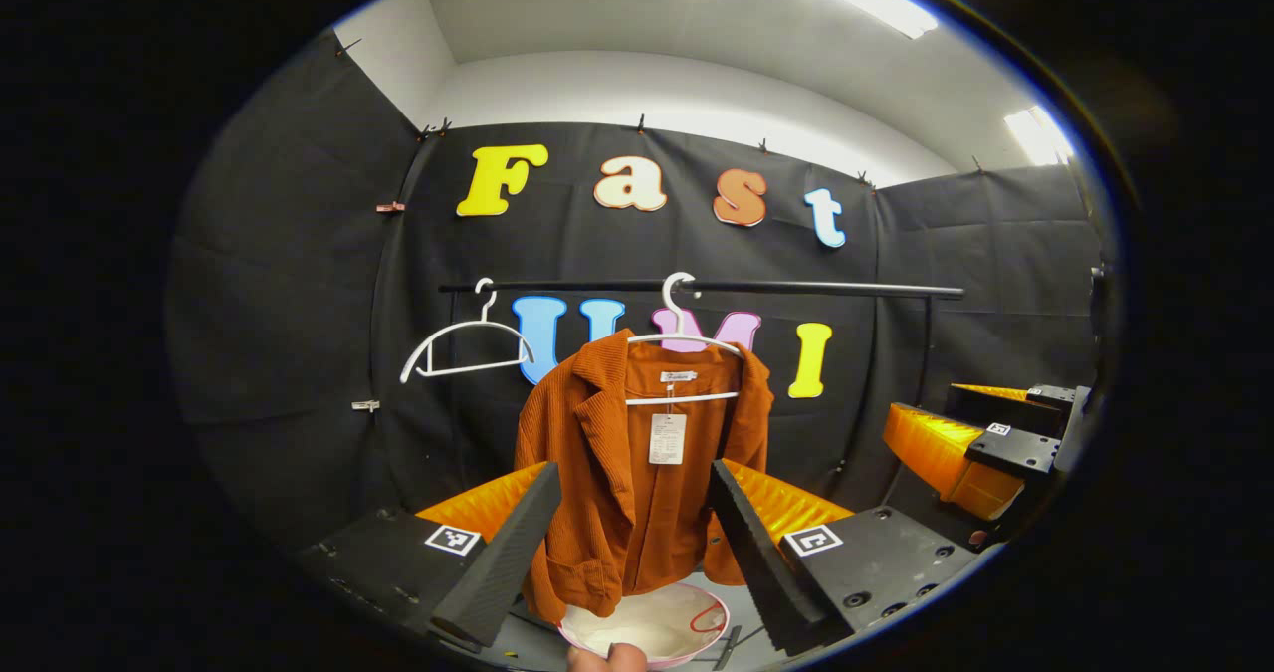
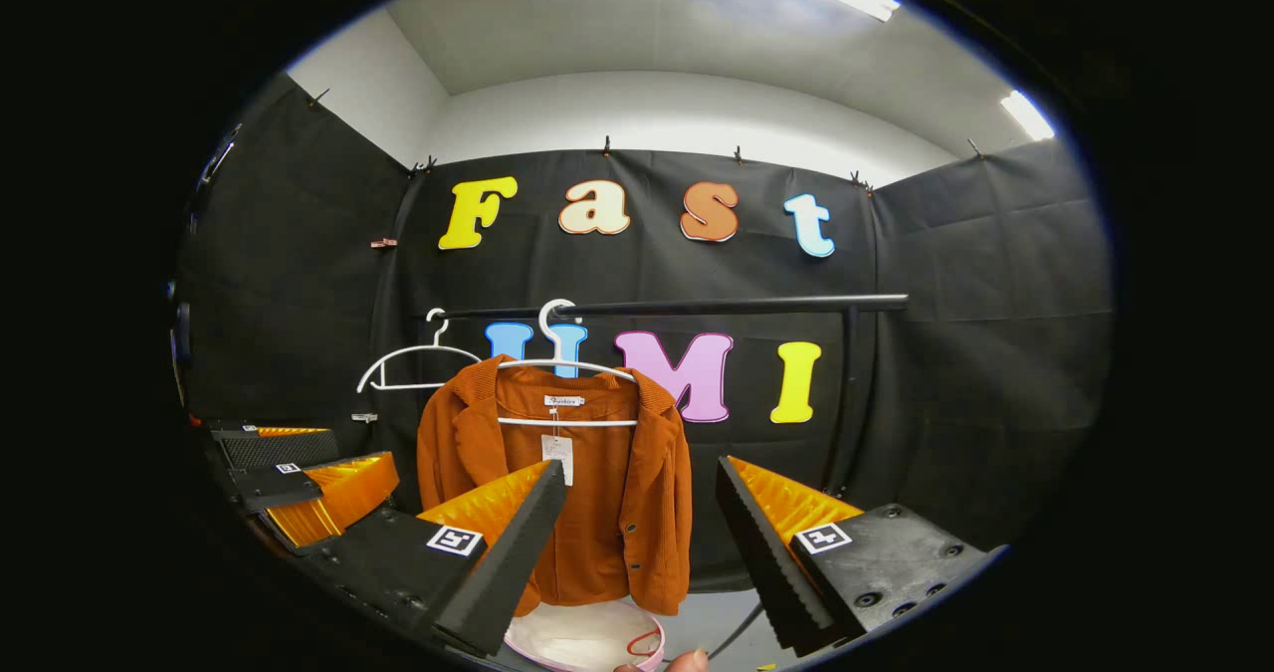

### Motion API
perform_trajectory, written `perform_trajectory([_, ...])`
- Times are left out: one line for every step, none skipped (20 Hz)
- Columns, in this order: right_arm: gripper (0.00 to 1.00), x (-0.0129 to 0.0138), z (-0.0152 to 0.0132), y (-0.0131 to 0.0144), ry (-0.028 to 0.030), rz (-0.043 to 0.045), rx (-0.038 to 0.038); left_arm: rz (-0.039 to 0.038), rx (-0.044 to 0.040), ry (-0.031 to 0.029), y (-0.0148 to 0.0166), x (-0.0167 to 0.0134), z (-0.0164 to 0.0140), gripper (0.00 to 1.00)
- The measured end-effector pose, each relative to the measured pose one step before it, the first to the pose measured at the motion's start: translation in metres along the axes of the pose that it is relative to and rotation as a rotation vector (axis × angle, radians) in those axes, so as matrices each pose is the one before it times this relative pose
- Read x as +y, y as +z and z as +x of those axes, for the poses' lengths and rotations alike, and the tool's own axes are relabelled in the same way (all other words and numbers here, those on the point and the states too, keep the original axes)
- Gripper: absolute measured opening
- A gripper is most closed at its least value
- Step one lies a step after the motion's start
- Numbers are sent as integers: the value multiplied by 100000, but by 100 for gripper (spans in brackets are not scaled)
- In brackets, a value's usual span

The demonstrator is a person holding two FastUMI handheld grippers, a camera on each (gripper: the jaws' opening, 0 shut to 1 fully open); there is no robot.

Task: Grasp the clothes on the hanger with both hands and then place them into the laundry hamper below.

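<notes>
Nothing is done yet: the rust-orange corduroy jacket (image 1: 637, 463) hangs on its white hanger (image 1: 683, 338) near the middle of the black rail (image 1: 796, 288), above the pale laundry hamper (image 1: 647, 627). The left gripper (image 1: 632, 543) and right gripper (image 2: 637, 553) are both spread wide, grasping nothing, short of the cloth. An empty hanger (image 1: 463, 338) hangs towards the rail's left end; black cloth lines the booth.

The left gripper (image 1: 632, 543) and right gripper (image 2: 642, 543) are held level, side by side, jaws spread wide.
</notes>
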State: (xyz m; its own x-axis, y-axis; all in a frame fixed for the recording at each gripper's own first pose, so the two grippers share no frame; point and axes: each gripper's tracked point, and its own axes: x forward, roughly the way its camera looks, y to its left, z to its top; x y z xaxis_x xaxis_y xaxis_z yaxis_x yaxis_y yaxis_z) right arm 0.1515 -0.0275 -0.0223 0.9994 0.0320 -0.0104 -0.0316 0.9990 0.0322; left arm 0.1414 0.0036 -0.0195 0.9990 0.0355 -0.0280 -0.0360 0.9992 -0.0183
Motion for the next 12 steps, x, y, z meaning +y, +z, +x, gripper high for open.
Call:
perform_trajectory([98, -296, 2025, -782, 816, 316, 361, 557, 351, 1930, -259, 302, 1551, 95])
perform_trajectory([98, -116, 1716, -733, 1003, 322, 582, 742, 134, 1353, -236, 78, 1361, 95])
perform_trajectory([98, -399, 1960, -1086, 624, 369, 1144, 855, 13, 1169, -263, -56, 1595, 95])
perform_trajectory([98, -413, 1682, -1063, 498, 340, 1428, 958, 419, 804, -376, -96, 1495, 95])
perform_trajectory([98, -235, 1645, -894, 690, 384, 1136, 719, 473, 947, -591, -176, 1488, 95])
perform_trajectory([98, -319, 1607, -708, 691, 388, 720, 313, 441, 728, -495, -168, 1423, 95])
perform_trajectory([98, -246, 1521, -730, 722, 250, 702, -67, 408, 516, -512, -164, 1330, 95])
perform_trajectory([98, -336, 1354, -693, 620, -100, 723, -143, 620, 797, -360, -145, 1225, 95])
perform_trajectory([98, -316, 1330, -663, 644, -407, 766, -81, 588, 1119, -503, 38, 1198, 95])
perform_trajectory([98, -278, 1142, -624, 760, -522, 714, 266, 466, 1315, -365, 55, 1095, 95])
perform_trajectory([98, -249, 1156, -489, 728, -548, 572, 155, 363, 1399, -408, 137, 1049, 95])
perform_trajectory([98, -162, 1083, -449, 854, -82, 511, -59, 309, 1363, -257, 53, 1010, 95])
